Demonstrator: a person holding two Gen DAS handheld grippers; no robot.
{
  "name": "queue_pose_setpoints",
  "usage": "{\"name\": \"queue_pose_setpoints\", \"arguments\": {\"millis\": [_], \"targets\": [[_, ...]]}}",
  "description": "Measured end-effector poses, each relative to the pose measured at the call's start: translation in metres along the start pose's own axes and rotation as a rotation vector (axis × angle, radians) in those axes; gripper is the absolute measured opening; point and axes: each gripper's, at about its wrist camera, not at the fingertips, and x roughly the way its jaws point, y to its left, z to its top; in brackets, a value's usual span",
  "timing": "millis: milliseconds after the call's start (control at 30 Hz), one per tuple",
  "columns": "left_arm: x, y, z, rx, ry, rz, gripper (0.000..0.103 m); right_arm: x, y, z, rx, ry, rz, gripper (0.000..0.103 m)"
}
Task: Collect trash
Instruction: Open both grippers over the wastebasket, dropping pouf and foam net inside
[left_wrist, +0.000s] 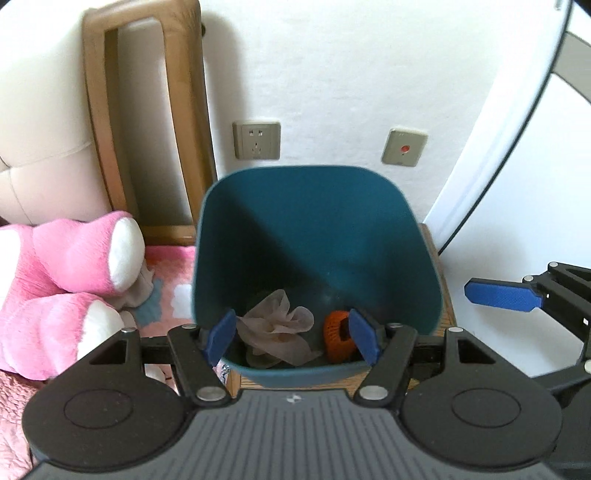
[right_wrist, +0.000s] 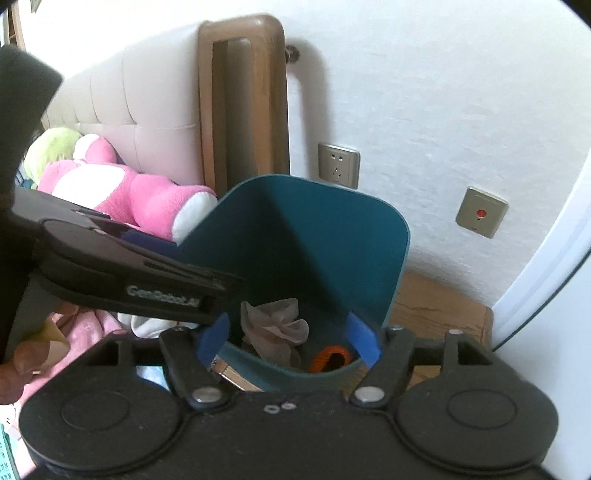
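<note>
Both left gripper (left_wrist: 291, 336) and right gripper (right_wrist: 290, 338) hover released and empty over teal bin (left_wrist: 317, 206), crumpled wrapper (left_wrist: 277, 328) and orange scrap (left_wrist: 338, 334) already inside; next pickup needs a clean retreat past the rim.

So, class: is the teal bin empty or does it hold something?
Not empty: teal bin holds crumpled beige tissue and an orange item at the bottom.

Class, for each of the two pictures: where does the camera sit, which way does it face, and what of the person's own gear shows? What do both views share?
Left wrist: on the left tool, facing down into the teal bin; the right tool shows at the right edge.
Right wrist: on the right tool, facing the same bin from its right; the left tool's body crosses at left.
Shared: bin, crumpled beige wrapper, orange item, wall socket, pink plush.
</note>
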Motion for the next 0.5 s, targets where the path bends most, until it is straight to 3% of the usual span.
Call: {"name": "queue_pose_setpoints", "arguments": {"millis": [500], "targets": [[-0.097,0.024,-0.077,0.057,-0.102,-0.069,0.067,-0.076,0.058,-0.048,0.087,-0.103,-0.050,0.080]]}}
